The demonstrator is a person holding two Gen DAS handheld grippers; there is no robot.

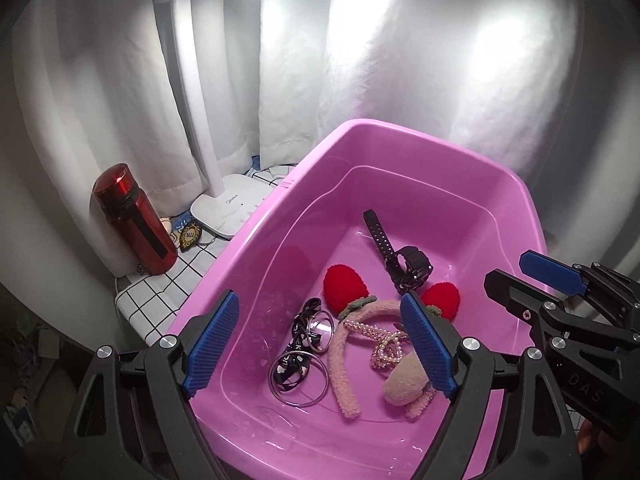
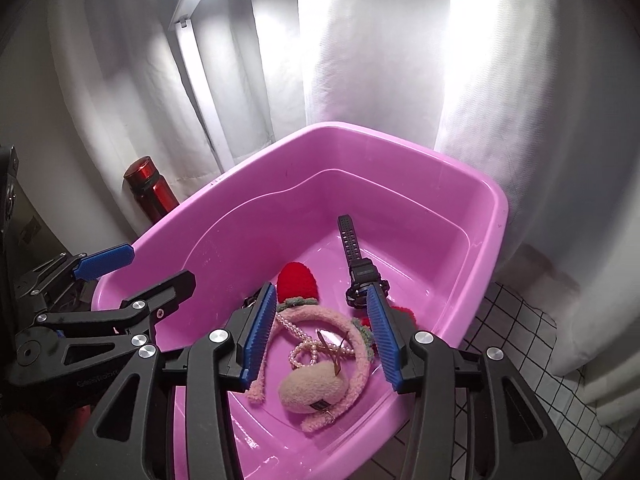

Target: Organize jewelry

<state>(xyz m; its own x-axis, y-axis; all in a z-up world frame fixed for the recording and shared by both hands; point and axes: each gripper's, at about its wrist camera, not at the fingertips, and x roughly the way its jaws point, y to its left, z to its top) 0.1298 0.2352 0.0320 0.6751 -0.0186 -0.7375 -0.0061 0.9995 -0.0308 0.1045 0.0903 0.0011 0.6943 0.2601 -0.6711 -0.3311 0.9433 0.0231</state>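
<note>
Left wrist view: left gripper [image 1: 320, 344] fingers wide, empty, above pink tub [image 1: 400, 136]; right gripper [image 2: 320, 336] likewise spread over pearl necklace [image 2: 308, 344], watch [image 2: 362, 276].

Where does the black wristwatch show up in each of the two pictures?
Left wrist: black wristwatch right of centre, inside the pink plastic tub.
Right wrist: wristwatch centre, near the tub floor's far end.
Shared landmark: red plush strawberry left of it.

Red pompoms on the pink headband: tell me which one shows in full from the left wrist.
The left pompom, beside the bangles. The other red pompom is partly hidden behind the left claw's blue finger.
</note>
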